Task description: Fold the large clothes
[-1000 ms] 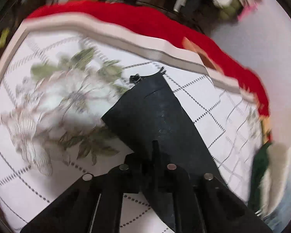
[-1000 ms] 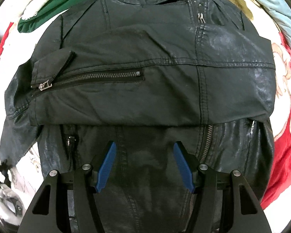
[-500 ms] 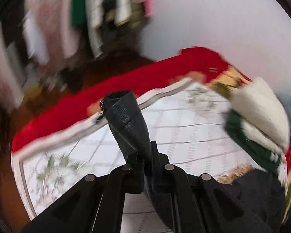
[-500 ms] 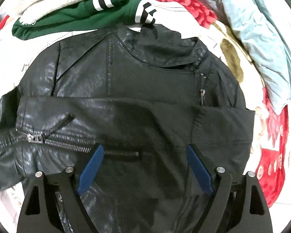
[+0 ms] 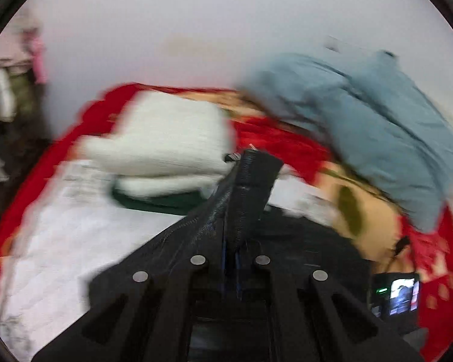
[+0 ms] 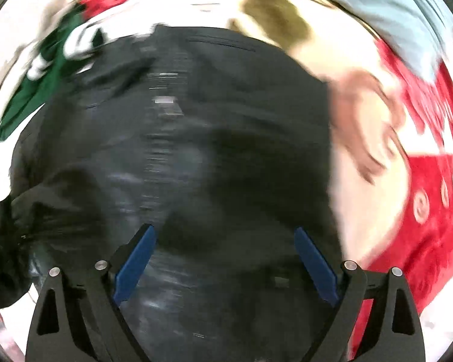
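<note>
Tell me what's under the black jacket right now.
The black jacket lies on the patterned white and red bedding; a green garment shows by its far edge. What lies directly beneath the jacket is covered.

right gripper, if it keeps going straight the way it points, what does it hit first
Most likely the black leather jacket: the right gripper points down at it with open, empty jaws and nothing between. The frame is blurred, so the gap is unclear.

place: home bedroom | evidence: bed [image 5: 60, 241] carried a red blanket [image 5: 274, 138], folded white knitwear [image 5: 166, 141], blue quilt [image 5: 377, 138]; plain wall [image 5: 196, 30] behind
</note>
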A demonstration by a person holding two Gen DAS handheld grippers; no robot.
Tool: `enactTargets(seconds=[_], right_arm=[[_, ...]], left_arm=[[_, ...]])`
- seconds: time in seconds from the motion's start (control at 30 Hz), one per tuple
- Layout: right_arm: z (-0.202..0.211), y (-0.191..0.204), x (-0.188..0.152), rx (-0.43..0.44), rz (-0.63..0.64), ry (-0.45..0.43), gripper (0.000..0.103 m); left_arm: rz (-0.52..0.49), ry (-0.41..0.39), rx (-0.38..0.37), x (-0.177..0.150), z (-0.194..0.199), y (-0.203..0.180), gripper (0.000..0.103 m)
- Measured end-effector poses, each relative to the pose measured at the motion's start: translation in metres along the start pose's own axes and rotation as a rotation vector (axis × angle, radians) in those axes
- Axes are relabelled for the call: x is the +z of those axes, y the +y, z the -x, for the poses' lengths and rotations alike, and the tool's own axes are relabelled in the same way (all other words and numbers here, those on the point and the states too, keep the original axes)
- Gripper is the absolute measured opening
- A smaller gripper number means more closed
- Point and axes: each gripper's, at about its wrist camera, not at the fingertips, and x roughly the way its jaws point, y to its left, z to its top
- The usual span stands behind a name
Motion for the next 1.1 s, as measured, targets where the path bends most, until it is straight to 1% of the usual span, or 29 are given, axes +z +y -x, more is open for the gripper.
enactTargets(seconds=[0.03, 0.1, 0.13, 0.17, 0.23, 0.3, 0.37, 0.43, 0.47, 0.5, 0.53, 0.57, 0.63, 0.77, 0.87, 0.9, 0.97, 1.0, 1.03, 1.07, 1.1], right_arm=[[0.0, -0.021, -0.001, -0.004, -0.027, 0.011, 0.094], [0.0, -0.059, -0.003, -0.023, -0.069, 0.024, 0.094], [0.0, -0.074, -0.005, -0.032, -0.085, 0.025, 0.094], [0.0, -0.09, -0.006, -0.047, -0.098, 0.028, 0.094], [-0.001, -0.118, -0.008, -0.061, -0.12, 0.04, 0.094], [-0.004, -0.144, -0.01, -0.041, -0.164, 0.069, 0.094], [-0.007, -0.162, -0.008, -0.016, -0.197, 0.092, 0.094], [-0.011, -0.176, -0.008, 0.007, -0.23, 0.108, 0.094], [-0.012, -0.182, -0.008, 0.021, -0.246, 0.115, 0.094], [-0.012, -0.186, -0.008, 0.032, -0.257, 0.118, 0.094], [-0.012, -0.19, -0.008, 0.047, -0.272, 0.122, 0.094], [-0.012, -0.194, -0.007, 0.058, -0.283, 0.125, 0.094], [-0.011, -0.199, -0.004, 0.086, -0.31, 0.131, 0.094], [-0.006, -0.2, 0.006, 0.145, -0.331, 0.125, 0.094], [0.001, -0.186, 0.021, 0.235, -0.305, 0.087, 0.094], [0.003, -0.178, 0.028, 0.279, -0.284, 0.079, 0.094], [0.004, -0.159, 0.042, 0.34, -0.238, 0.079, 0.094], [0.006, -0.146, 0.045, 0.361, -0.218, 0.078, 0.094], [0.003, -0.134, 0.053, 0.385, -0.189, 0.072, 0.094], [0.0, -0.118, 0.056, 0.384, -0.161, 0.068, 0.094], [-0.008, -0.106, 0.062, 0.371, -0.12, 0.073, 0.094]], left_arm=[[-0.01, 0.022, -0.042, -0.001, -0.009, -0.018, 0.001], [-0.062, 0.089, -0.119, -0.009, -0.034, -0.071, 0.001], [-0.079, 0.112, -0.135, -0.013, -0.041, -0.082, 0.002], [-0.105, 0.159, -0.159, -0.021, -0.057, -0.104, 0.002], [-0.138, 0.228, -0.174, -0.033, -0.077, -0.125, 0.002], [-0.15, 0.323, -0.175, -0.05, -0.101, -0.137, 0.003], [-0.128, 0.387, -0.169, -0.06, -0.115, -0.137, 0.005], [-0.119, 0.398, -0.166, -0.067, -0.12, -0.136, 0.007], [-0.113, 0.401, -0.173, -0.07, -0.123, -0.135, 0.012], [-0.102, 0.404, -0.191, -0.07, -0.124, -0.132, 0.02], [-0.095, 0.407, -0.199, -0.072, -0.122, -0.133, 0.059], [-0.082, 0.413, -0.201, -0.072, -0.122, -0.13, 0.103], [-0.062, 0.398, -0.2, -0.071, -0.118, -0.123, 0.103], [-0.029, 0.393, -0.149, -0.067, -0.11, -0.098, 0.103], [0.017, 0.37, -0.064, -0.065, -0.092, -0.055, 0.103], [0.022, 0.365, -0.012, -0.067, -0.084, -0.037, 0.103], [0.02, 0.363, 0.08, -0.074, -0.073, -0.006, 0.103], [0.004, 0.366, 0.165, -0.082, -0.065, 0.015, 0.103], [-0.01, 0.375, 0.225, -0.089, -0.062, 0.03, 0.103], [-0.019, 0.385, 0.265, -0.095, -0.06, 0.039, 0.103], [-0.027, 0.407, 0.328, -0.106, -0.058, 0.055, 0.103]])
